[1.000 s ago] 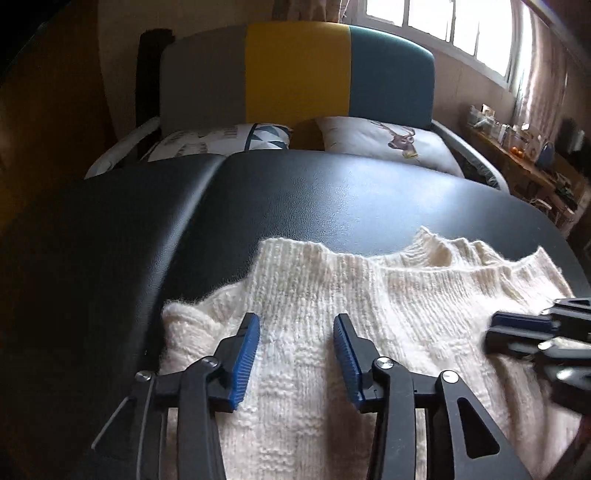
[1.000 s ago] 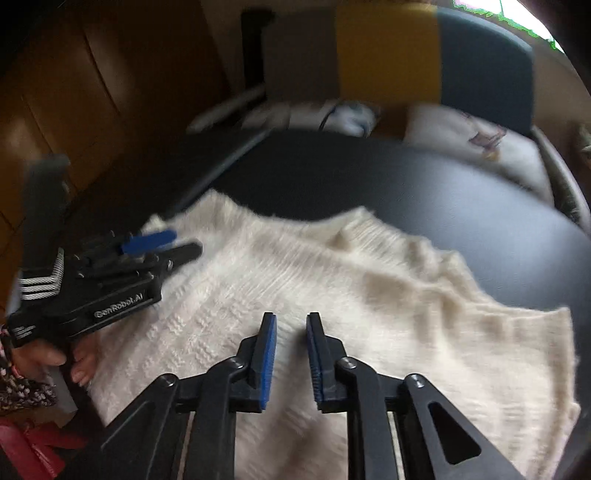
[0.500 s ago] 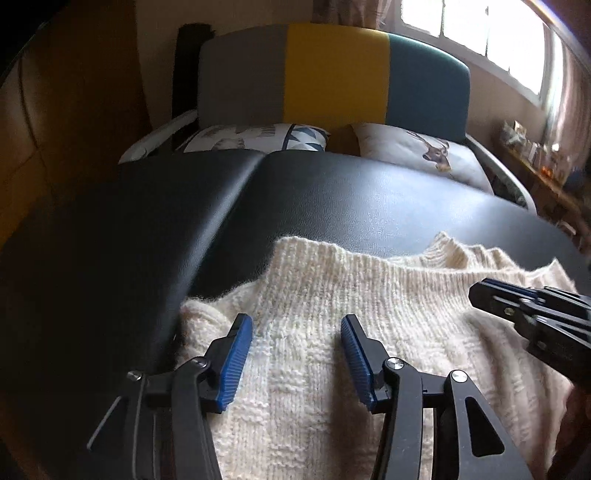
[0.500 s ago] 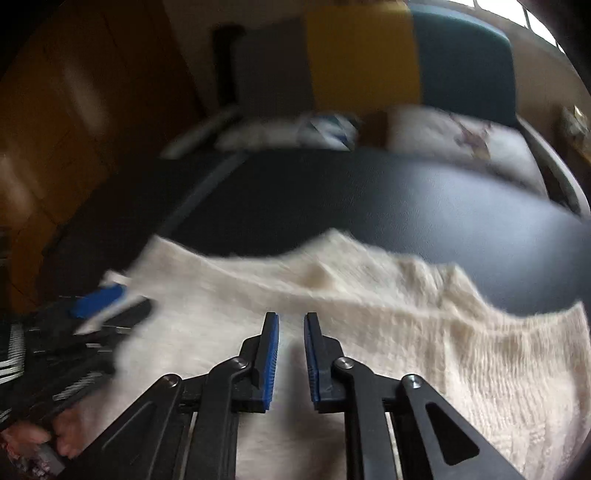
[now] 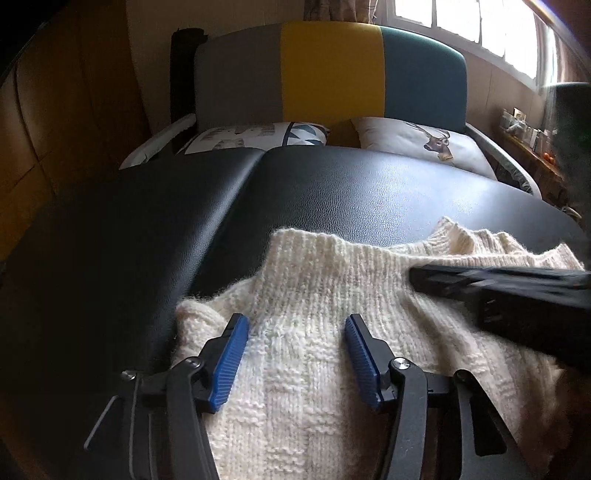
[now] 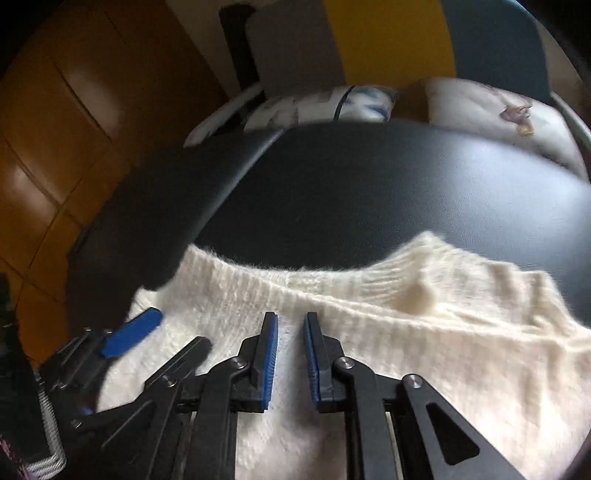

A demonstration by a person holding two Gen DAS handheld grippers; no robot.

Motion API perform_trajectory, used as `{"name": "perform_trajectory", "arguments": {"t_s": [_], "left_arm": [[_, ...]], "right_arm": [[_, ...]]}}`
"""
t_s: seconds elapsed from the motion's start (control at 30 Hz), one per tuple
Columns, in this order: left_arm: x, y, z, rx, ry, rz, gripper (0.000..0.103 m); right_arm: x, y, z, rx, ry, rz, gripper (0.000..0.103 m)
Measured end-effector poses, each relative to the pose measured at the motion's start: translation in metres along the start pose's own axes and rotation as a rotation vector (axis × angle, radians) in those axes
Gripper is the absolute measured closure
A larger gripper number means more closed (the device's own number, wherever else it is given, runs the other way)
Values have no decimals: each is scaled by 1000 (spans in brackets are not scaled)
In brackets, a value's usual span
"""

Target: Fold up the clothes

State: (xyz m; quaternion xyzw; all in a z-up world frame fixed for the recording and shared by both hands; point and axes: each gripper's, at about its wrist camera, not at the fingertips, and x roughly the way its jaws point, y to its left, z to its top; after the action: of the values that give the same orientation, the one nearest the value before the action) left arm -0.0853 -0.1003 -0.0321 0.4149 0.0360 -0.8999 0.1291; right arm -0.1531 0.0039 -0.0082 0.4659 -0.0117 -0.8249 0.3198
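A cream knitted sweater [image 5: 314,288] lies spread on the black padded table [image 5: 332,192], its ribbed edge toward the far side. My left gripper [image 5: 295,321] is open wide just above the sweater's left part, with nothing between its blue pads. My right gripper [image 5: 424,278] reaches in from the right, blurred, low over the knit. In the right wrist view the right gripper [image 6: 291,325] stands narrowly open over the sweater [image 6: 406,332], holding nothing. The left gripper [image 6: 159,347] sits close by at the lower left.
Beyond the table [image 6: 369,192] is a sofa [image 5: 332,70] with a grey, yellow and teal back and two printed cushions [image 5: 424,140]. Wooden cupboards [image 6: 55,129] line the left side. A window [image 5: 461,22] and a cluttered shelf [image 5: 528,133] are at the right.
My right gripper has swung left across the sweater, closer to the left gripper. The left gripper has stayed open over the sweater's left part, shifting slightly.
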Motion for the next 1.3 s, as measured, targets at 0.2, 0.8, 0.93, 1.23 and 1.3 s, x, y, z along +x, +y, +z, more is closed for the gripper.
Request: {"name": "perform_trajectory", "arguments": {"t_s": [0.2, 0.8, 0.93, 1.23, 1.3], "left_arm": [[1, -2, 0, 9, -3, 19, 45], [2, -5, -1, 30, -4, 44, 43], [-7, 0, 5, 13, 13, 10, 43], [-10, 3, 0, 50, 15, 60, 34], [-8, 3, -2, 59, -1, 87, 26]], "right_arm": [[-64, -45, -13, 13, -93, -211, 84], [-84, -190, -41, 226, -104, -491, 84], [-112, -192, -39, 277, -137, -440, 82], [-140, -180, -67, 200, -127, -416, 82], [-131, -183, -69, 177, -105, -426, 82]]}}
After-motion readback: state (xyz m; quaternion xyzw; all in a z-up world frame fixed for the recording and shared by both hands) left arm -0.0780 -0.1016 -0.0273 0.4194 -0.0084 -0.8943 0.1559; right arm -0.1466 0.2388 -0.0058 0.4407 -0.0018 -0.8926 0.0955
